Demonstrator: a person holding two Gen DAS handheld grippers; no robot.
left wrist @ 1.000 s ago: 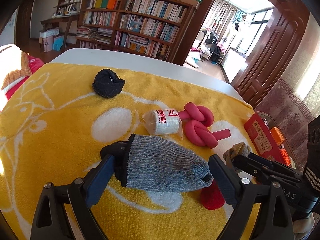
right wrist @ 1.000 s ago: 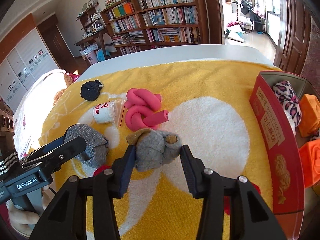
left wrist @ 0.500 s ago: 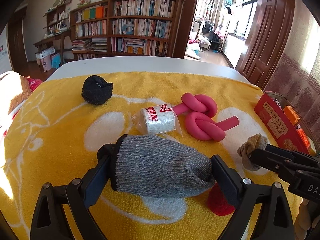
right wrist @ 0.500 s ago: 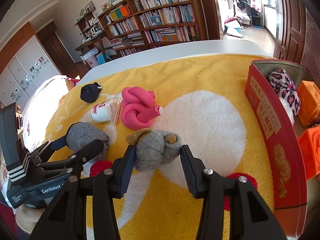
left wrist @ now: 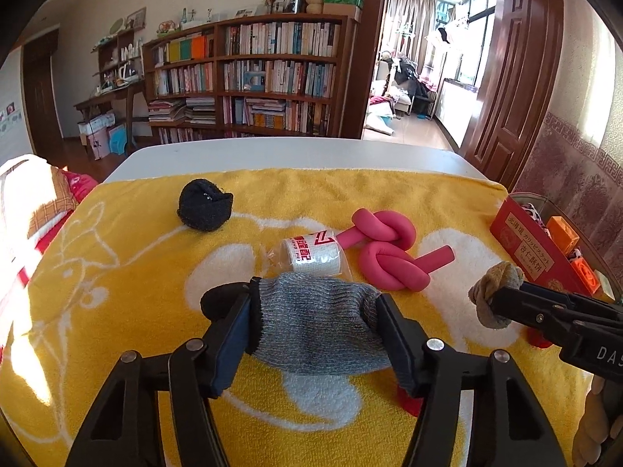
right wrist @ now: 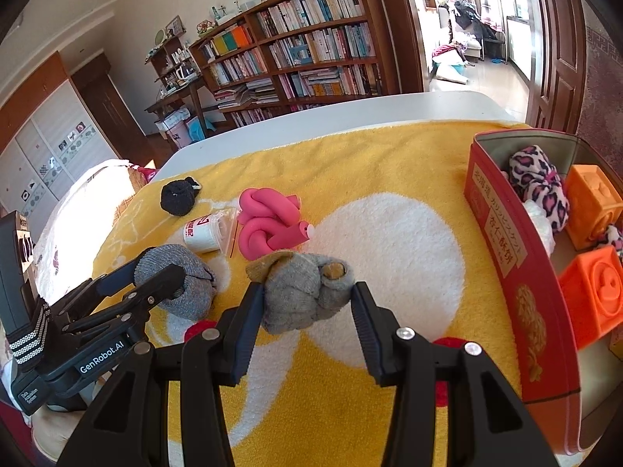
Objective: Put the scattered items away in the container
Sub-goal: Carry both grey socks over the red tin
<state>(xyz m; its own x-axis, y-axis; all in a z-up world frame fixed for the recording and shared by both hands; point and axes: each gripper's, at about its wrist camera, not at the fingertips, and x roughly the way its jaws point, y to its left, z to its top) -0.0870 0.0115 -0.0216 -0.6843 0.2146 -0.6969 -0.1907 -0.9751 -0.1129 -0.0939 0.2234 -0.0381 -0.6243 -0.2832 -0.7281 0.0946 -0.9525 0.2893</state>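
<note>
My left gripper (left wrist: 311, 303) has its jaws closing on a long grey knitted sock (left wrist: 315, 330) with a black cuff, and both pads squeeze it on the yellow towel (left wrist: 117, 272). My right gripper (right wrist: 307, 295) is shut on a balled grey-and-tan sock (right wrist: 303, 292), just above the towel. From the right wrist view the left gripper (right wrist: 163, 272) and its grey sock (right wrist: 183, 292) lie to the left. The red tin box (right wrist: 502, 241) stands at the towel's right edge.
On the towel lie a knotted pink foam tube (left wrist: 389, 253), a white roll in plastic (left wrist: 315, 255) and a black sock ball (left wrist: 204, 208). The box holds a leopard-print cloth (right wrist: 537, 179) and orange cubes (right wrist: 592, 292). Bookshelves stand beyond the white table.
The left jaws have closed from wide apart onto the grey sock, squeezing it narrower. The right gripper and its balled sock have stayed put.
</note>
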